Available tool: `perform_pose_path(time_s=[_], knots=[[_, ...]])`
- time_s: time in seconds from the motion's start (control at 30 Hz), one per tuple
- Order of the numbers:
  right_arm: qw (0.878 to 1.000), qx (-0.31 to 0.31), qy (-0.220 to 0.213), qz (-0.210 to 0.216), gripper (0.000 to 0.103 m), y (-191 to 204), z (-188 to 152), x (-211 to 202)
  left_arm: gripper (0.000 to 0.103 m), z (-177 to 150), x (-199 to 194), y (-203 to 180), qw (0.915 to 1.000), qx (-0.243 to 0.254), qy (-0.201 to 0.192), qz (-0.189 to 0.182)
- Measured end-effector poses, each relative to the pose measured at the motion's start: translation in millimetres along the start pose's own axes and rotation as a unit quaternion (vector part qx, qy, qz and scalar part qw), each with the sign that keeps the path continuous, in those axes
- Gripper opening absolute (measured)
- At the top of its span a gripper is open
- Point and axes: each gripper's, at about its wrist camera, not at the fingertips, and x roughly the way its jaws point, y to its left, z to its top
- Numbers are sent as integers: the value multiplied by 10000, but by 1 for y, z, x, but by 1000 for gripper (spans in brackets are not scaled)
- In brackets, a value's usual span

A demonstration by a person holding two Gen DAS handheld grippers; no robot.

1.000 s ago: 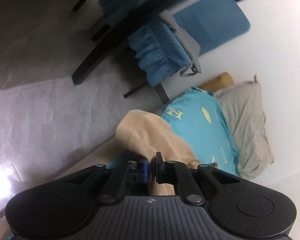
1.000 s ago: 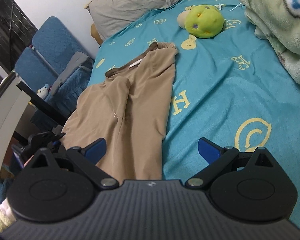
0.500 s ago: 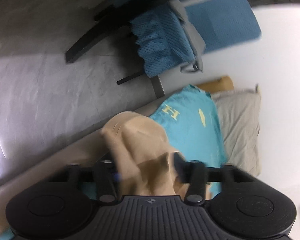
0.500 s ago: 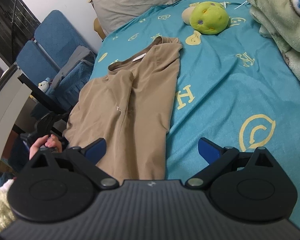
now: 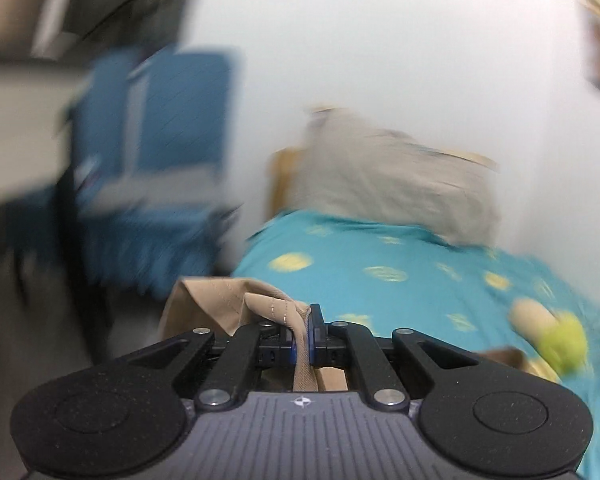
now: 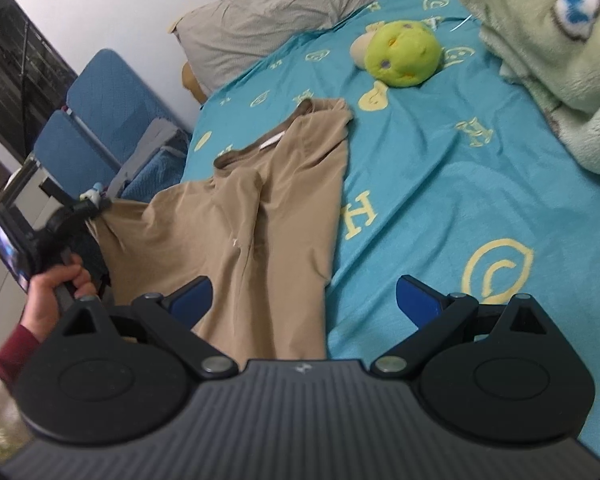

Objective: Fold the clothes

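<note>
A tan T-shirt (image 6: 260, 220) lies on the teal bedsheet (image 6: 440, 184), collar towards the pillow. My left gripper (image 5: 303, 336) is shut on a bunched edge of the shirt (image 5: 260, 304) and holds it up at the bed's left side. It also shows in the right wrist view (image 6: 96, 210), pulling the shirt's left edge taut. My right gripper (image 6: 304, 300) is open and empty, hovering over the shirt's lower part.
A grey pillow (image 6: 268, 20) lies at the head of the bed. A green plush ball (image 6: 400, 52) and a pale green blanket (image 6: 548, 40) lie at the right. Blue chairs (image 6: 100, 120) stand beside the bed at the left.
My left gripper has swung up from facing the floor to facing the pillow, lifting the shirt's left edge. My right gripper has moved slightly forward, still open.
</note>
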Motion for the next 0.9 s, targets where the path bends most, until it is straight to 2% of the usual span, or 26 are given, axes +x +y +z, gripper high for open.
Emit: perform_pose_path(time_s=[0.07,0.17,0.23,0.3,0.37,0.4,0.43,0.53,0.6,0.7,0.8,0.9], knots=[[9999,50,-110,-27,100,-4,2,-5,5,2,-5,-45,9979,528,-60,-363],[9995,93,-287,-108,100,-10,7,-11,5,-6,-2,-111,9888,1185,22,-907],[9991,139,-378,-150,100,-15,9,-13,5,-20,7,-147,9836,1397,224,-1123],[9989,190,-406,-154,100,-18,11,-13,6,-36,22,-172,9813,1476,460,-1142],[9988,192,-429,-124,100,-21,11,-12,14,-52,39,-182,9805,1412,754,-1140],[9988,189,-441,-112,100,-22,12,-12,22,-59,41,-181,9809,1322,895,-1110],[9987,177,-461,-97,100,-22,12,-12,37,-67,43,-180,9811,1228,1036,-1079],[9986,108,-513,46,100,-20,13,-13,54,-78,29,-166,9806,878,1370,-1097],[9985,75,-521,168,100,-17,13,-14,66,-78,8,-141,9775,675,1614,-1182],[9980,-24,-567,264,100,-12,12,-19,80,-79,-45,-108,9751,544,1795,-1182],[9978,-26,-580,318,100,-10,10,-27,79,-94,-98,-73,9658,232,2358,-1055],[9972,-23,-639,379,100,-9,8,-40,77,-118,-132,-41,9503,-422,2950,-902]])
